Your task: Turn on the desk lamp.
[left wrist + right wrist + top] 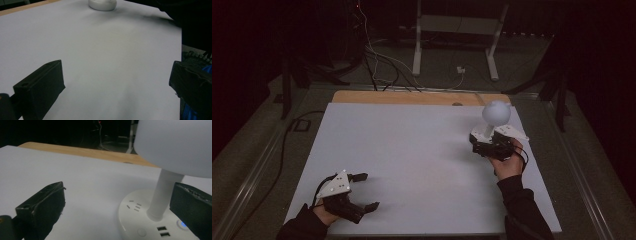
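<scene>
A white table (412, 150) is sitting in a dark, cable-strewn room; the left gripper (362, 192) is gaping near its front-left corner, the right gripper (492, 145) is spread open beside a white lamp (495, 116) toward its far-right corner.

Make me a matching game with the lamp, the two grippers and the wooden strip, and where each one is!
Things:
1. white lamp
2. left gripper
3. right gripper
4. wooden strip

Places or states:
A. along the far edge of the table
B. standing at the far right of the white sheet
C. open, near the front left corner
D. open, right at the lamp's round base

Pairs: 1-B, 2-C, 3-D, 4-A
</scene>
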The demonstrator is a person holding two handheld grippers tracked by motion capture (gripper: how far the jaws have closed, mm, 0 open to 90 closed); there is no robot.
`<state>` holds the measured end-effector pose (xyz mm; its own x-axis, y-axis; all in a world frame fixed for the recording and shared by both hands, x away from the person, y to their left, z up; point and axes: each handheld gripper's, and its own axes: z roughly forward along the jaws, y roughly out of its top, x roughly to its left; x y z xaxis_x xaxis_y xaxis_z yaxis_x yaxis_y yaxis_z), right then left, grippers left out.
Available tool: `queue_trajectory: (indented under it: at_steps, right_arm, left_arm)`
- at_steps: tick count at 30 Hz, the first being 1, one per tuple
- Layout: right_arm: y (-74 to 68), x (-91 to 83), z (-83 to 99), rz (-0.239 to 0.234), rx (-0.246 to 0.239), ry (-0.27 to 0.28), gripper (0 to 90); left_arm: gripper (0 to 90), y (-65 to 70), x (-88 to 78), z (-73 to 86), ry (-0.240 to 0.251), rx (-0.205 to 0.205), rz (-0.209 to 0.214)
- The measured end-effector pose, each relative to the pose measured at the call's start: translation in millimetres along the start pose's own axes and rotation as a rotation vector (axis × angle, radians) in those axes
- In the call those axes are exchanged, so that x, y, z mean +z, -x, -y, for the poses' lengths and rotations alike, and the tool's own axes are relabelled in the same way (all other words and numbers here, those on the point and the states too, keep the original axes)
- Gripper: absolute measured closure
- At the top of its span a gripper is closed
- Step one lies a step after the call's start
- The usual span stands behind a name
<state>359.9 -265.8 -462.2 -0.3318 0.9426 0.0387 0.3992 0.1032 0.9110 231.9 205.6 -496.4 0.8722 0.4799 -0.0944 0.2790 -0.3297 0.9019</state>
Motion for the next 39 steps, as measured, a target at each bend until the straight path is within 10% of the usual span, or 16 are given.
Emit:
queue_trajectory:
  at_steps: [13, 27, 39]
  right_arm:
    - [6.0, 0.6, 5.7, 0.12, 0.031, -0.055, 47.6]
    - [12.0, 3.7, 9.9, 0.137, 0.037, -0.116, 86.5]
    - [13.7, 12.6, 17.6, 0.146, 0.03, -0.193, 90.0]
  left_arm:
    - [0.3, -0.3, 0.4, 0.2, -0.004, 0.0, 0.0]
    - [0.3, -0.1, 0.5, 0.2, -0.004, 0.001, -0.002]
    - [0.3, 0.2, 0.8, 0.1, -0.008, 0.005, -0.003]
